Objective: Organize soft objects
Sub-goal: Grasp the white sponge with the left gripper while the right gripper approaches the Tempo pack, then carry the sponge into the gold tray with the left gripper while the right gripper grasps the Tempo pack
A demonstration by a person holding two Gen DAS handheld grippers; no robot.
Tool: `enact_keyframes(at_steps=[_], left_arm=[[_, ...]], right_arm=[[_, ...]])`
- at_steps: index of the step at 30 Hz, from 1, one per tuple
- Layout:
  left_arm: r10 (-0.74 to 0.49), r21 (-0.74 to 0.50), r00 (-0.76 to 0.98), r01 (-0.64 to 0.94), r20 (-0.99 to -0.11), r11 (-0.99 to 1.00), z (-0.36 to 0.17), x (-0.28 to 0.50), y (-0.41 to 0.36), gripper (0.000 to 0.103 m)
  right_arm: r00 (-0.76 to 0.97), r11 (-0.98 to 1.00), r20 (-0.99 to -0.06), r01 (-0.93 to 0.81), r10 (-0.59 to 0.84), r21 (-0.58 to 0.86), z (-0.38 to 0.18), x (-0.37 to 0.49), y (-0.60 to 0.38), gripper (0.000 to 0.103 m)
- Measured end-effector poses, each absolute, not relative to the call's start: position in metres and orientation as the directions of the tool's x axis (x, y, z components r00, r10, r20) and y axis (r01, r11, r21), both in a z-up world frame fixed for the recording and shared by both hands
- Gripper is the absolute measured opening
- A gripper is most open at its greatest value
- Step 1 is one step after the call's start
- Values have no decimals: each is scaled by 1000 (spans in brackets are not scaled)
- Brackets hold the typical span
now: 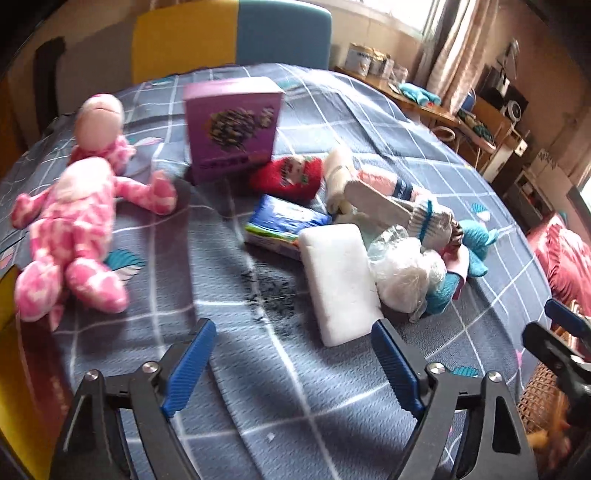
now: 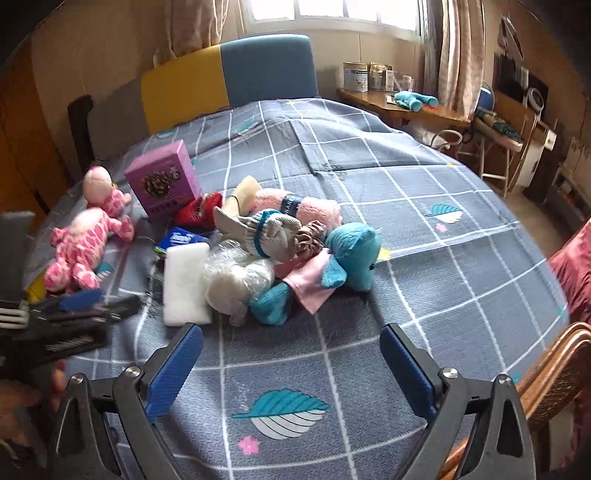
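A bed [image 2: 369, 177] fills most of both views, spread with a grey-blue checked sheet printed with teal leaves. At its far end stands a padded headboard [image 2: 229, 74], yellow on the left half, blue on the right. Daylight comes through a window [image 2: 332, 11] at the top of the right wrist view, with pale patterned curtains [image 2: 458, 51] hanging on its right. Below it a wooden desk [image 2: 406, 107] runs along the tan wall, crowded with tins and boxes. At the lower right edge a wicker chair [image 2: 554, 373] shows.
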State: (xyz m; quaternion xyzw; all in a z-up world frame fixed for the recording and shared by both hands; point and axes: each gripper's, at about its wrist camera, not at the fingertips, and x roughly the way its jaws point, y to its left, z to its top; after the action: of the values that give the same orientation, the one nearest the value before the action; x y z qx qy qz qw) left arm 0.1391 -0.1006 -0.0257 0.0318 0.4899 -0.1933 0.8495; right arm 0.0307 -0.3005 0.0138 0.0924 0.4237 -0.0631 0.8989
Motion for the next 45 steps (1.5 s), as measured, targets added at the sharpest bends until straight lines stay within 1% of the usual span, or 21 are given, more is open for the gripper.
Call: enact_keyframes(at_steps=[3, 7, 9, 11, 12, 13, 14, 15, 16, 17, 19, 23, 27, 31, 34, 37, 39, 42, 45], left_arm=[[-295, -127, 422, 381, -857, 916, -36, 147, -124, 82], [-247, -81, 402, 385, -882, 919, -52, 162, -149, 82], [-237, -78, 390, 381, -890, 921, -59, 171, -155, 83], [-210, -55, 391, 371, -896, 927, -64, 178, -160, 83], [-211, -60, 386, 368, -898, 928, -66, 181, -161, 83], [-224, -76, 380, 368, -897, 927, -68, 184, -161, 81], [-236, -87, 380, 369, -895, 925, -69, 185, -161, 69], [-269, -121, 367, 379, -891, 918, -70, 185, -159, 58], [-310, -167, 344, 388, -886, 907, -71, 184, -157, 43], [-338, -197, 334, 391, -880, 899, -69, 181, -154, 42], [-337, -178, 372, 400, -865, 899, -62, 172, -148, 38], [-367, -193, 399, 412, -841, 890, -50, 153, -121, 37], [-378, -216, 417, 385, -827, 897, -42, 138, -86, 37], [-380, -224, 430, 370, -819, 902, -39, 122, -62, 37], [-378, -226, 435, 361, -818, 905, -37, 110, -46, 37], [-386, -238, 442, 353, -810, 905, -35, 102, -34, 37], [-392, -248, 449, 347, -803, 905, -31, 97, -25, 37], [-407, -268, 462, 338, -788, 902, -24, 92, -12, 37], [-420, -285, 475, 331, -774, 900, -16, 88, -1, 37]], right_arm=[[622, 965, -783, 202, 6, 168, 10, 32, -308, 99], [623, 939, -780, 229, 62, 257, 6, 31, -319, 97], [617, 927, -782, 235, 91, 293, 3, 32, -324, 96], [613, 918, -783, 242, 105, 313, 0, 33, -326, 94], [611, 916, -784, 243, 111, 319, 0, 33, -326, 94], [610, 916, -784, 241, 114, 321, 0, 34, -326, 93], [609, 916, -785, 240, 115, 321, 0, 34, -325, 93], [609, 917, -785, 239, 115, 319, 0, 34, -325, 93], [609, 920, -785, 234, 114, 315, 0, 34, -323, 90], [609, 923, -785, 228, 114, 311, 0, 34, -322, 85], [608, 926, -786, 224, 111, 305, -1, 34, -321, 81], [605, 932, -789, 218, 104, 289, 0, 34, -319, 76], [589, 946, -803, 200, 93, 256, 1, 38, -315, 76], [578, 955, -805, 143, 133, 260, 5, 51, -304, 73], [592, 966, -788, 57, 171, 253, 14, 72, -281, 73], [600, 971, -771, -42, 214, 237, 21, 104, -256, 68], [602, 974, -767, -100, 221, 202, 22, 128, -240, 68], [554, 963, -790, -202, 263, 179, 14, 166, -216, 67], [508, 954, -828, -282, 239, 103, -4, 197, -192, 67]])
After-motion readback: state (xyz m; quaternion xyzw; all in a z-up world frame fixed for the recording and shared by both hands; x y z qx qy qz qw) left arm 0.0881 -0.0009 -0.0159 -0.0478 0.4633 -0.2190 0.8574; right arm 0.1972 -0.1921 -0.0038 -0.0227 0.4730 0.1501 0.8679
